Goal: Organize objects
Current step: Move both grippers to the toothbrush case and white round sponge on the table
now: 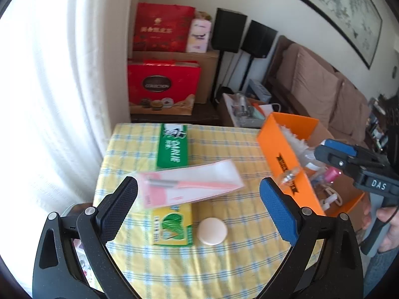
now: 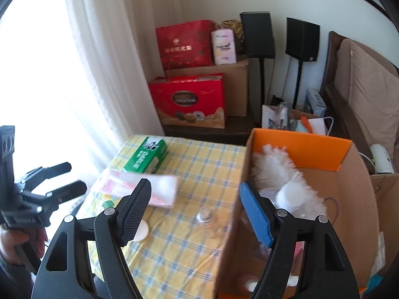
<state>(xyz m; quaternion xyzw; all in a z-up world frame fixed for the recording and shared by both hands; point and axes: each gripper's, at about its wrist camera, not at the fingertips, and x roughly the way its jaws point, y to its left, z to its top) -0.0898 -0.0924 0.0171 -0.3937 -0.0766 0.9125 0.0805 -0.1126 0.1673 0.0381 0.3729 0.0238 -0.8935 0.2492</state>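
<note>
The orange box (image 2: pixel 299 140) is sitting at the right edge of the surface (image 1: pixel 224 261), which is wearing a yellow checked cloth, and it is already taking in a fair share of the clutter: a white fluffy duster (image 2: pixel 281 172), a white cap-like piece and some small pink and clear bits are lying inside it, though I cannot tell exactly what the smaller ones are. Still waiting on the cloth are a green carton (image 1: pixel 172 147) at the far side, a flat pink packet (image 1: pixel 192 184) lying across a yellow-green carton (image 1: pixel 174 226), a round pale disc (image 1: pixel 212 231) just beside that carton, and a small clear bottle (image 2: pixel 205 220) standing near the box wall. So I am judging the sorting as partly done, with those loose things left to go in. The left hand-held gripper (image 1: pixel 198 204) is hovering over the packet and cartons with its jaws spread wide and nothing between them; the right hand-held gripper (image 2: pixel 195 211) is hanging over the box edge, jaws likewise apart and empty, the bottle showing below them untouched
</note>
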